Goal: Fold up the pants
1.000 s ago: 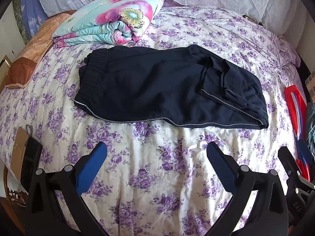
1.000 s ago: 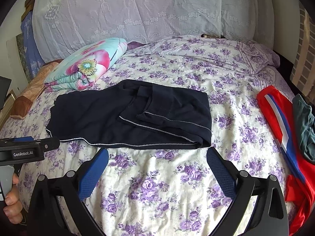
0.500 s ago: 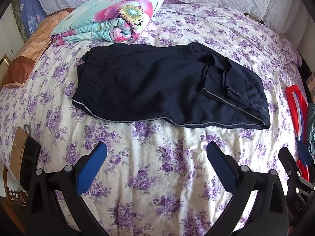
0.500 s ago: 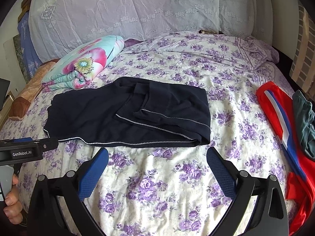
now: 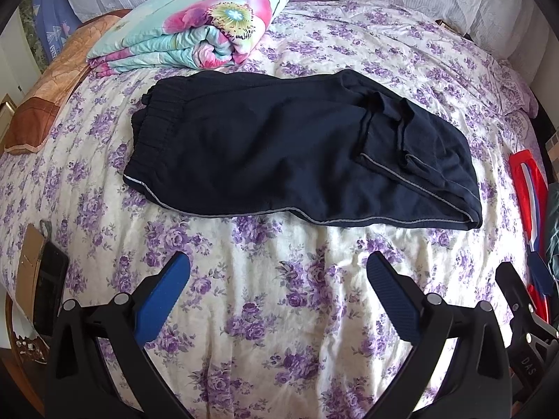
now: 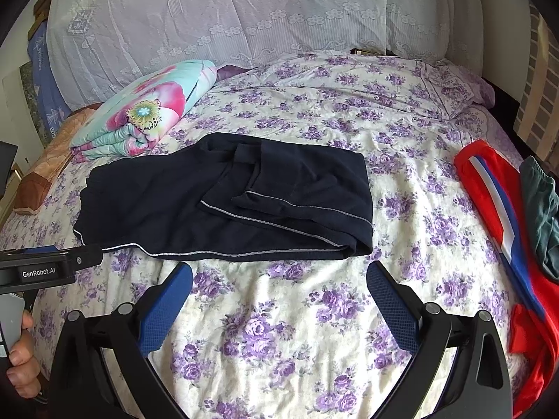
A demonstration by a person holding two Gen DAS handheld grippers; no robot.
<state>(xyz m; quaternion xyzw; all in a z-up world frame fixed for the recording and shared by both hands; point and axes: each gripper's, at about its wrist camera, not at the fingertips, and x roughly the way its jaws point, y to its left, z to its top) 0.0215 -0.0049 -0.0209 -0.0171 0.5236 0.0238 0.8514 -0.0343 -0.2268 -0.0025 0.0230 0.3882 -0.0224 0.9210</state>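
With the left tongs (image 5: 277, 277) and right tongs (image 6: 279, 286) both spread wide and empty above the bedsheet (image 5: 279, 300), the half-folded dark pants (image 5: 279, 160) lie mid-bed, and pinching only the top layer could drag the loose turned-back leg askew.

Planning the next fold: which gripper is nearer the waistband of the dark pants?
Left. The left gripper hovers nearer the waistband; the right gripper faces the folded leg end.
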